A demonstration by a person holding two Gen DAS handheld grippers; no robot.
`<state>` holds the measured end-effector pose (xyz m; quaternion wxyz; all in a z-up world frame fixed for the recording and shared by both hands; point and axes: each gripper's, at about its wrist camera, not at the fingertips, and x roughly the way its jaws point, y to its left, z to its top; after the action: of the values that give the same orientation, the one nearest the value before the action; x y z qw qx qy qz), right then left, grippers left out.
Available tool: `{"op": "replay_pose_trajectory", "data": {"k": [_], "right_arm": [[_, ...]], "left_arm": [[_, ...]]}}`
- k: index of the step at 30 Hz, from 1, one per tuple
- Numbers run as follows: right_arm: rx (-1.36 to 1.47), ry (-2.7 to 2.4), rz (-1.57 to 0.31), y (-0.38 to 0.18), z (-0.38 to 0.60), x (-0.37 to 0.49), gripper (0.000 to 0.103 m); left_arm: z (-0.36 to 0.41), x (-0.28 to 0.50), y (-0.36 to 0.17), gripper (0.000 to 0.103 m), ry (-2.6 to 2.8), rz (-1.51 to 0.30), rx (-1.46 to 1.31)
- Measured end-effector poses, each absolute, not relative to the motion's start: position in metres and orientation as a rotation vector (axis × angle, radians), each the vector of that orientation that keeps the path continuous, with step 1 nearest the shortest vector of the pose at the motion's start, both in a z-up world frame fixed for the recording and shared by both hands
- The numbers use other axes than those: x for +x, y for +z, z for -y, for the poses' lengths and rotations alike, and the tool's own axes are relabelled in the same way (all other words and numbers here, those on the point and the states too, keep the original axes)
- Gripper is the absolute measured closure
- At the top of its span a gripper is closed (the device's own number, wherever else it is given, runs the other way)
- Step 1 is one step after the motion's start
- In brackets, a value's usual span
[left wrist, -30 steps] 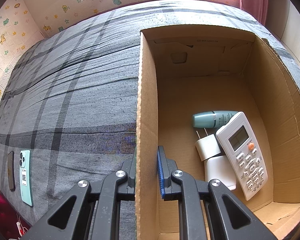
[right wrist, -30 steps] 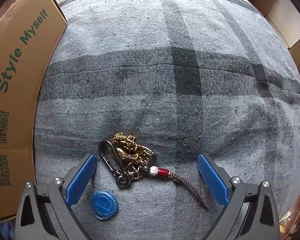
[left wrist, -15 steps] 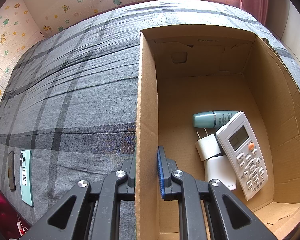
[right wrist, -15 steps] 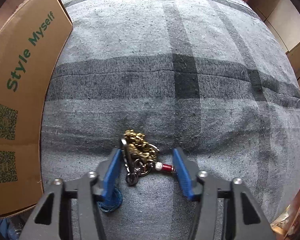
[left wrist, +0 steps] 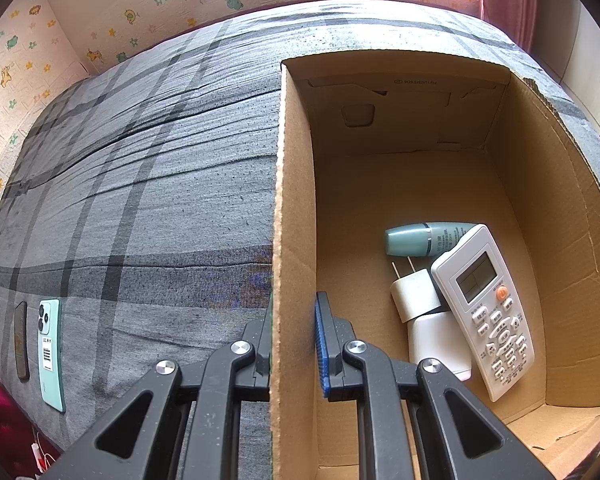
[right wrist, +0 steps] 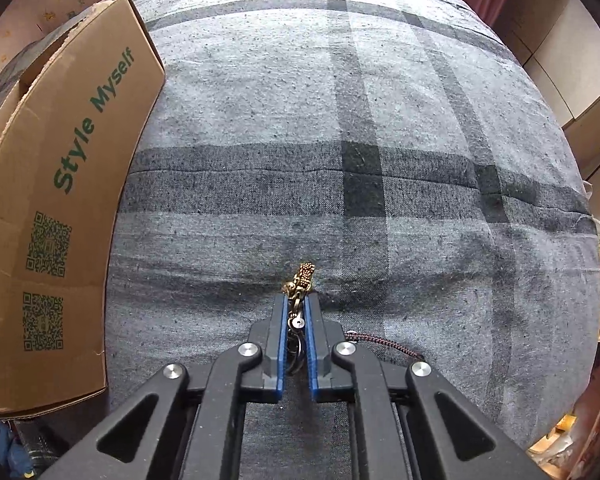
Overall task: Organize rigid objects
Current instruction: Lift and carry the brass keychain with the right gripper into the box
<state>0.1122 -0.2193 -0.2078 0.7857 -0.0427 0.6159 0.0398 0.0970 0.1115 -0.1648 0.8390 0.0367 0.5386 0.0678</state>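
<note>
My left gripper is shut on the left wall of the open cardboard box, one finger outside, one inside. In the box lie a white remote, a teal bottle, a white plug charger and a white block. My right gripper is shut on a brass keychain; its gold charm sticks out past the fingertips and its dark red cord trails to the right over the grey plaid bedcover.
A teal phone and a dark flat object lie on the bedcover at the left wrist view's lower left. The box's outer side, printed "Style Myself", stands left of my right gripper. The bed edge drops off at right.
My right gripper has closed from wide open onto the keychain and lifted a little; the blue round tag is now out of sight. The left gripper has not moved.
</note>
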Motion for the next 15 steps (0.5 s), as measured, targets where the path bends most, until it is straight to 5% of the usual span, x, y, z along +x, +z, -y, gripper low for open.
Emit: {"op": "replay_pose_trajectory", "data": {"k": [15], "right_arm": [[-0.068,0.117,-1.242,-0.154,0.22,0.102,0.096]], "left_arm": [[-0.111,0.097,-0.165,0.087,0.141,-1.14,0.078]]}}
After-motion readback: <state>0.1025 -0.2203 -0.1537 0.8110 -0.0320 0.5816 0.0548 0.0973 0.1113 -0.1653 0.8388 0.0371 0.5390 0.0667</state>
